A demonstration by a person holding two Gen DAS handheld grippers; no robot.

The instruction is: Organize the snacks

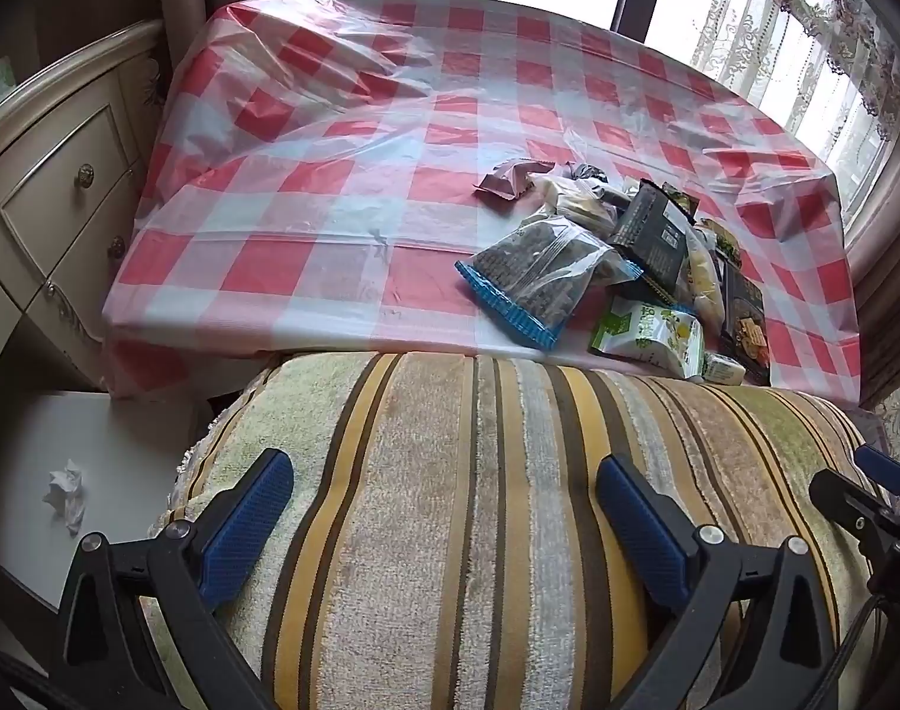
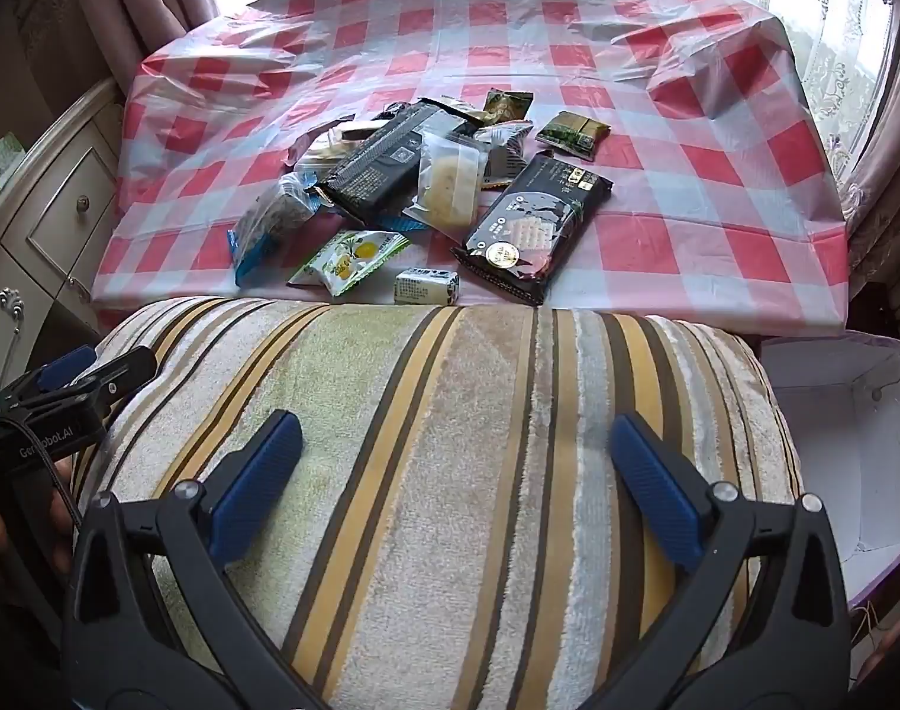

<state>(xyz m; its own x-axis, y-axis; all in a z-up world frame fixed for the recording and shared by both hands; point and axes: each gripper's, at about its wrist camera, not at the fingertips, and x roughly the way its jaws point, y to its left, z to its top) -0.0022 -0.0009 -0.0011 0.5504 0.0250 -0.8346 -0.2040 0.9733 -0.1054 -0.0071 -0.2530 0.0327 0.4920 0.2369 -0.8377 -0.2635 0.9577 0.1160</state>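
Snacks [image 2: 426,195] lie in one loose, overlapping heap at the middle of the right wrist view, on the red-and-white checked tablecloth [image 2: 686,225]: black cracker packs, a clear pouch with a pale cake, a green-and-yellow sachet, a blue-edged bag of dark bits. Nothing looks sorted yet, so the whole job seems left to do. An open white box [image 2: 852,426] sits at the right edge, perhaps their destination. Nearer, over a striped cushion [image 2: 450,473], the right gripper [image 2: 455,452] and left gripper [image 1: 444,491] both gape wide, empty.
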